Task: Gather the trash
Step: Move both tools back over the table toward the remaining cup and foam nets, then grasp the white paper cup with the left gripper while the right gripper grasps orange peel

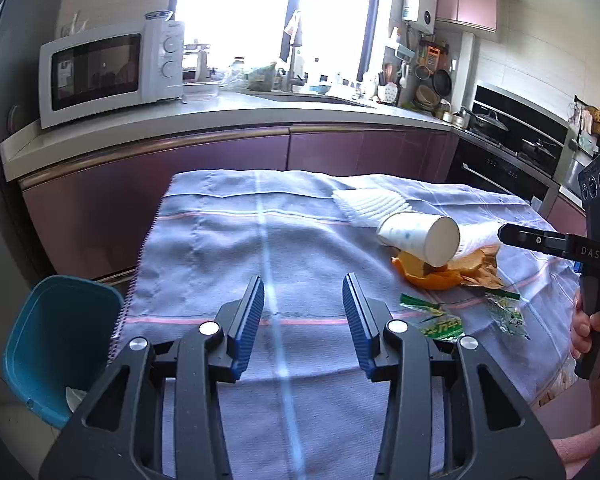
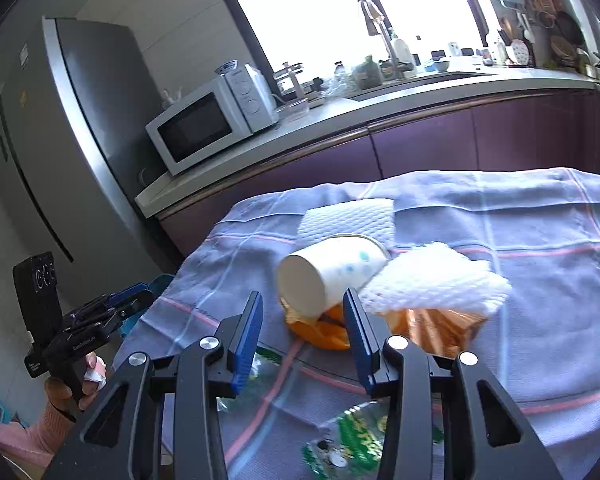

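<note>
We count one paper cup (image 1: 419, 238) on its side at centre right of the left wrist view, its base toward the camera, resting on one orange peel (image 1: 427, 276); beside them one crumpled brown wrapper (image 1: 481, 274); two white tissues, one folded flat (image 1: 369, 204) above the cup, one crumpled (image 2: 435, 284) to the right of the cup in the right wrist view; two green wrappers (image 1: 443, 322) (image 1: 505, 312) in the lower right; all lie on one striped cloth (image 1: 220, 240) covering the table.

One blue bin (image 1: 56, 340) stands at lower left, just beside the cloth's left edge, below table level.

Left gripper (image 1: 303, 312): jaws parted, nothing between them, bare cloth beneath; we see open cloth across the left and centre of that frame.

Right gripper (image 2: 301, 330): jaws parted, empty; cup and peel show through the gap, but we cannot tell any contact; one green wrapper lies under it at the bottom of the frame.

A hand (image 1: 587, 326) holds the right gripper at the right edge; the trash cluster sits near the cloth's right side; purple cabinets (image 1: 180, 168) run close behind the far edge.
</note>
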